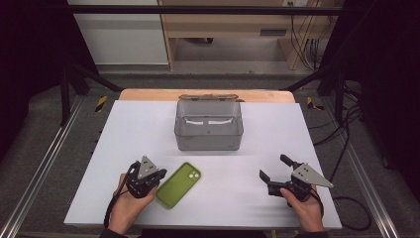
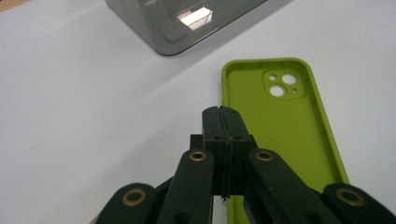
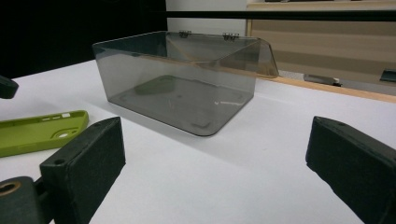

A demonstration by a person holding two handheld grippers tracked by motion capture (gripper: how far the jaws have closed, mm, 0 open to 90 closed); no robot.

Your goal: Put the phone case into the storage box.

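Observation:
A lime green phone case lies open side up on the white table, camera cutout toward the far side. My left gripper hovers at its left edge, shut with nothing between its pads. In the left gripper view, its closed jaws sit over the left rim of the case. My right gripper rests open at the right front of the table. Its pads stand wide apart and hold nothing. A smoky clear plastic box with its lid hinged back stands beyond the case, at the table's middle.
The white table top ends in a wooden strip at the far side. Metal rails run along both sides, and cables lie on the floor at the right. The box and the case's end show in the right gripper view.

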